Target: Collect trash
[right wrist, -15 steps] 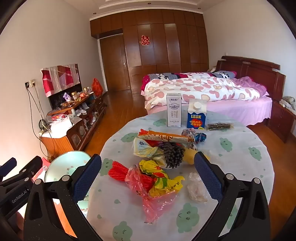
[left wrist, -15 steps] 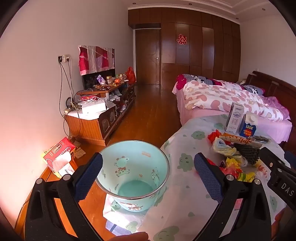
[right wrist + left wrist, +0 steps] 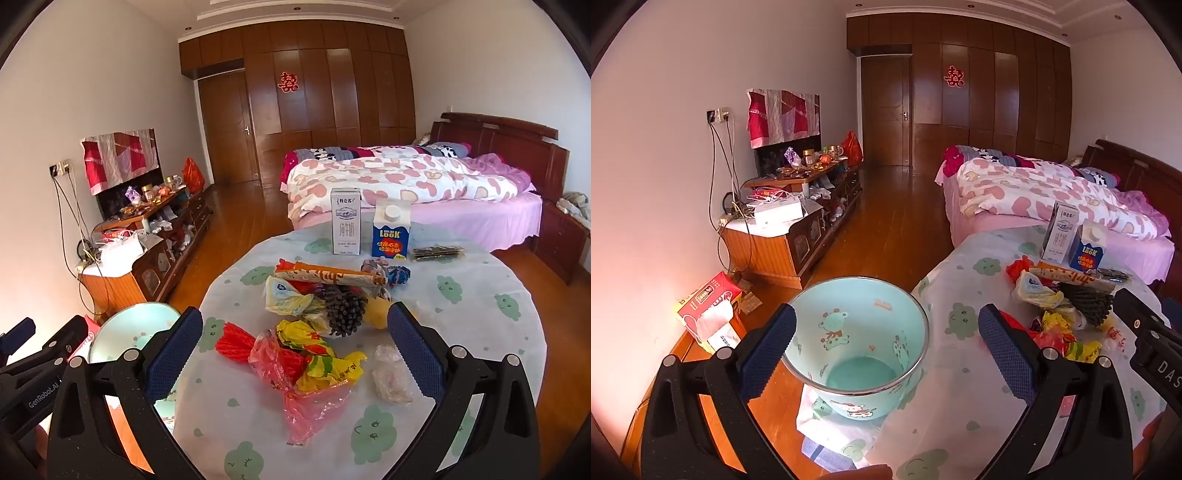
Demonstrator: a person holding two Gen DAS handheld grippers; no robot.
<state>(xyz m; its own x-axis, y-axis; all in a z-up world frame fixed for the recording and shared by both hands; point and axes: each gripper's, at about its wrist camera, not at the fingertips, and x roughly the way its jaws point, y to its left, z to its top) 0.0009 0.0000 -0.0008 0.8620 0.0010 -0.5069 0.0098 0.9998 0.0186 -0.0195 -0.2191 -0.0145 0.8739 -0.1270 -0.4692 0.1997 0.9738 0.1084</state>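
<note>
Several crumpled red and yellow wrappers (image 3: pixel 314 362) lie on the worktop (image 3: pixel 480 295) between the right gripper's (image 3: pixel 295 354) wide, empty fingers (image 3: pixel 413 350); left gripper (image 3: pixel 886 354) equally wide.

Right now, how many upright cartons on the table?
2. The white milk carton stands at the table's far edge; the blue LOOK carton stands just to its right, nearly touching. Another lying flat inside the wrapper pile could be hidden.
</note>
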